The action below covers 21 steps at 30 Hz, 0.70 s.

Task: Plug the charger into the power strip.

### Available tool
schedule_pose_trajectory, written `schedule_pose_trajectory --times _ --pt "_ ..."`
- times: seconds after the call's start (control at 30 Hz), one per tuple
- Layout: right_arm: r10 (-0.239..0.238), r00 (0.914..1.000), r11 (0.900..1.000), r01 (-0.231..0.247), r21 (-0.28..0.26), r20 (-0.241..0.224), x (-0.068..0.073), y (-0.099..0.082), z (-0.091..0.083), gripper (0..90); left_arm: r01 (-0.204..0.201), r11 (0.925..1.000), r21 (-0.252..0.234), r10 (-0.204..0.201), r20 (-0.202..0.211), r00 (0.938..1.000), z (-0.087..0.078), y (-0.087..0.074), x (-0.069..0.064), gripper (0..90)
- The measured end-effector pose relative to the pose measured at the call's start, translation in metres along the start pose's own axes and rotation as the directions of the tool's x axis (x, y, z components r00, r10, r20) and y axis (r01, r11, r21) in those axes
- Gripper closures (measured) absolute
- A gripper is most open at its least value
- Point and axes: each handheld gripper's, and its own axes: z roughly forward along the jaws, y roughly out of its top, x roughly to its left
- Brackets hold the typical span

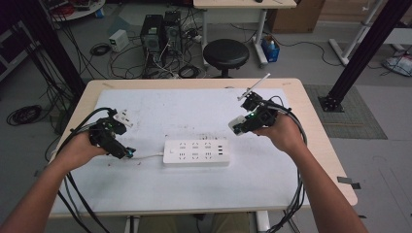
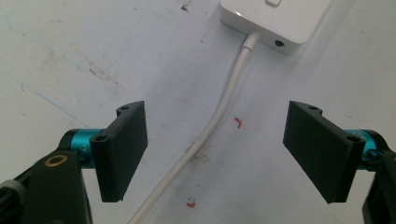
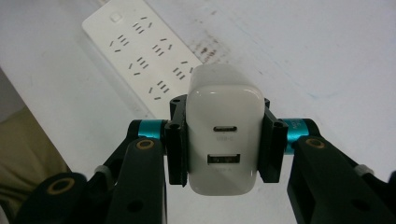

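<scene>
The right hand-held gripper point(image 3: 223, 140) is clamped on a white charger point(image 3: 223, 130) above the power strip point(image 1: 196, 152). The left hand-held gripper point(image 2: 215, 154) stands apart over the strip's white cable point(image 2: 219, 112) on the tabletop point(image 1: 194, 194).

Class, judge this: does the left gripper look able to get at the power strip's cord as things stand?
Probably yes: the left gripper has its jaws open astride the white cord, nothing between them.

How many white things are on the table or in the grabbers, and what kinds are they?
Power strips: 1, the power strip lying flat on the table, its cord running out one end.
Chargers: 1, the charger clamped in the right gripper.
Small white plugs: 1, the small plug lying beside the left gripper.
Total: 3
</scene>
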Motion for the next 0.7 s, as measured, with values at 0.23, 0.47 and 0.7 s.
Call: schedule_pose_trajectory --times 0.23,0.47,0.7 --pt "-0.142 0.9893 0.9880 0.144 0.056 -0.032 0.011 0.018 0.022 61.9 -0.025 0.9996 0.011 0.025 0.006 0.9997 0.005 -0.002 0.002 22.0" --pt "-0.319 0.9451 0.9283 0.327 0.178 -0.069 0.026 0.042 0.057 61.9 -0.027 0.9996 0.000 0.027 0.007 0.9996 0.007 -0.002 0.003 22.0" --pt "-0.425 0.9026 0.8526 0.424 0.305 -0.068 0.040 0.049 0.093 61.9 -0.026 0.9997 0.003 0.026 0.011 0.9996 0.016 -0.001 -0.002 22.0"
